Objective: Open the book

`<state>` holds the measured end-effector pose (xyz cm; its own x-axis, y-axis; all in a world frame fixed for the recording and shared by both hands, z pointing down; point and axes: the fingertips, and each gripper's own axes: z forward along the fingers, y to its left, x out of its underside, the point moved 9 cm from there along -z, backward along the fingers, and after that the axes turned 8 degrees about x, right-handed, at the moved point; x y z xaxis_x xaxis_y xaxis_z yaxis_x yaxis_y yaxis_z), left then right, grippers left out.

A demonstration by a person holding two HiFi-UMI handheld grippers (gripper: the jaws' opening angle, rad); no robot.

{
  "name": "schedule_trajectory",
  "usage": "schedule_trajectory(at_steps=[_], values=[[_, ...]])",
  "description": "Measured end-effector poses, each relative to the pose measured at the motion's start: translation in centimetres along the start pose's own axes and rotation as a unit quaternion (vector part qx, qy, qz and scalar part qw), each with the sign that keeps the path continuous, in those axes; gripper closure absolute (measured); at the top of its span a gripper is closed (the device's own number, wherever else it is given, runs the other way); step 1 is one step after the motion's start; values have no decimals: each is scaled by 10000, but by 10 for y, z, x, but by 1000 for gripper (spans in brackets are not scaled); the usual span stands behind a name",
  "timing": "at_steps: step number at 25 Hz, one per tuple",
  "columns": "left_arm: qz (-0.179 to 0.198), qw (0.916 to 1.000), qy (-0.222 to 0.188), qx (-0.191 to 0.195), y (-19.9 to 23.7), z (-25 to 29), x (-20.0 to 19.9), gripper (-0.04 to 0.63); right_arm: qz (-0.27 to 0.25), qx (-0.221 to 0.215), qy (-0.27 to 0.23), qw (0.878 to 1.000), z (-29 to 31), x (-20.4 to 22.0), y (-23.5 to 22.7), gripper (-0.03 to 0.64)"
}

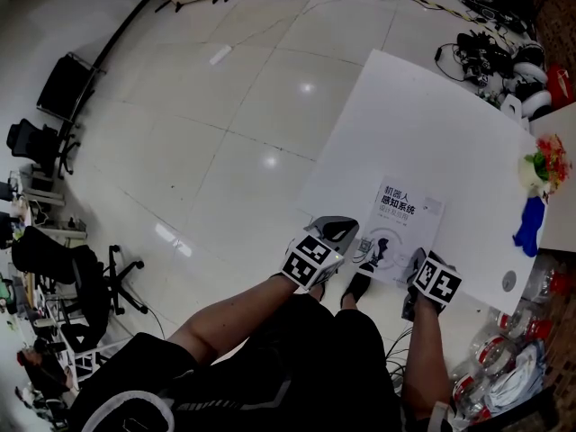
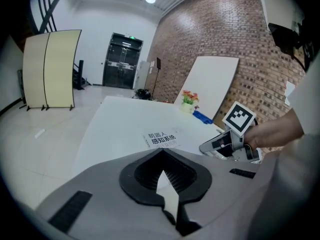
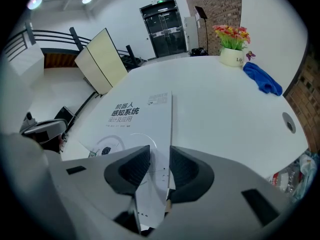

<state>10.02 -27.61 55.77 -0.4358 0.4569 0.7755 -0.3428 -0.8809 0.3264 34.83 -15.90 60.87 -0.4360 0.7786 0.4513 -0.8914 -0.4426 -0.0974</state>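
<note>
Here, book [image 1: 402, 232] lengthwise away, top farthest.

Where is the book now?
Head view, right of centre: the book lies cover-up at the near edge of the white table, between the left gripper and right gripper.

Loads of open room across the white table [image 1: 405, 124] past the book [image 1: 402, 226] at its near edge, the only stuff in the way being the flower pot [image 1: 538, 171] and blue cloth [image 1: 531, 226] bunched along the right edge, well apart from it.
</note>
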Motion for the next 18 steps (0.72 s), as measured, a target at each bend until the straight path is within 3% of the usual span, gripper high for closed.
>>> schedule_trajectory(at_steps=[4,9,18], values=[[-36,10000,-40,9,2,-7,1,598,38,183,-100,9998,-5,0,4,494],[-64,9999,-106,-12,8,-15,3,598,128,205,-219,9995,-13,-2,1,554],[-112,9994,-309,46,18,-24,11,598,742,-378,-449,9955,-36,-9,5,600]])
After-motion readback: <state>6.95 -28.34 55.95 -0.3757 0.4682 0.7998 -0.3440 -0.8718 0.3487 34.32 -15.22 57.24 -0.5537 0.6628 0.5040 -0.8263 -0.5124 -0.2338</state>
